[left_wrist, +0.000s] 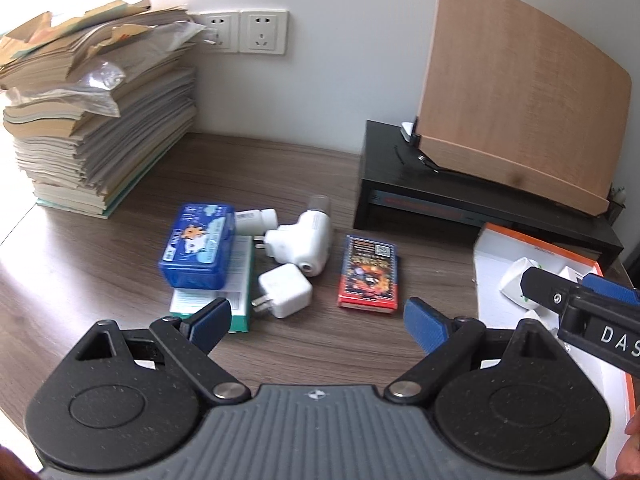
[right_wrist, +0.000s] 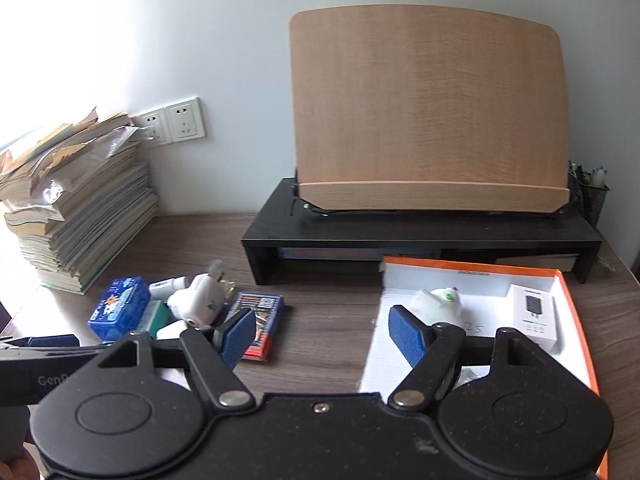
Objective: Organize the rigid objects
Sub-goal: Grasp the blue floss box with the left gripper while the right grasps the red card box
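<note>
We count two white chargers (left_wrist: pixel 285 295) in the worktop (left_wrist: pixel 120 264) cluster. Left gripper (left_wrist: pixel 316 320) and right gripper (right_wrist: pixel 324 336): fingers wide, empty. Only the right view shows the tray's (right_wrist: pixel 576 300) boxed charger (right_wrist: pixel 535 317).

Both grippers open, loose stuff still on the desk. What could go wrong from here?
1. The blue case sits on top of the green-and-white box; lifting the box first would likely tip the case off.
2. The square charger, white plug unit and small white bottle are crowded together, so the open left gripper may nudge neighbours.
3. The orange-rimmed box already holds a white plug and small carton; drops could hit them.
</note>
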Tool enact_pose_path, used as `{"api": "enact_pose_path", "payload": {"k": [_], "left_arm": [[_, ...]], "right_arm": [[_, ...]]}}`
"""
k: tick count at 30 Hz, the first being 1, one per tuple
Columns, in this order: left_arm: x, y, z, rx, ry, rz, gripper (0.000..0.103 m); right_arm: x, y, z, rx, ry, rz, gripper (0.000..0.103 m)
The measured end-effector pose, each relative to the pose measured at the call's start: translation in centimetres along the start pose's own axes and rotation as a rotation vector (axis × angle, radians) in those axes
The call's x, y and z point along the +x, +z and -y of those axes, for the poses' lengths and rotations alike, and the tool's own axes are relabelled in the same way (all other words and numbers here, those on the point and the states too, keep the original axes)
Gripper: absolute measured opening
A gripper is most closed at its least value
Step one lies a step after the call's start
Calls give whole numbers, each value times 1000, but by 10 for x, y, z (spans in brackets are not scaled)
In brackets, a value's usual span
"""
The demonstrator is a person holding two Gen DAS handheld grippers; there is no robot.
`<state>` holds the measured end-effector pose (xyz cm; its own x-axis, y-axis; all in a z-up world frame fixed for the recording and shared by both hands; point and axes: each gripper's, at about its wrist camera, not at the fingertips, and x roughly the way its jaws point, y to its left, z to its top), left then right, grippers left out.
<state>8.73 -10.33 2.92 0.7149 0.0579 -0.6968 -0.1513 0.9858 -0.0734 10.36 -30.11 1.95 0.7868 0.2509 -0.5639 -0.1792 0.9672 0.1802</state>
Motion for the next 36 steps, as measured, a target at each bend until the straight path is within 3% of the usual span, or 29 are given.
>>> {"api": "enact_pose_path", "payload": {"k": [15,19,36], "left_arm": [[9,6,-46,-32,30,9,96],[19,8,-60,-43,49,5,101],[102,40,-95,-26,127,-55,103]], "right_arm": [[21,-1,-44,-29,36,-22,87],[30,-2,-48,-25,32,-36,87],[99,-5,-58,-24,32,-144,87]]}}
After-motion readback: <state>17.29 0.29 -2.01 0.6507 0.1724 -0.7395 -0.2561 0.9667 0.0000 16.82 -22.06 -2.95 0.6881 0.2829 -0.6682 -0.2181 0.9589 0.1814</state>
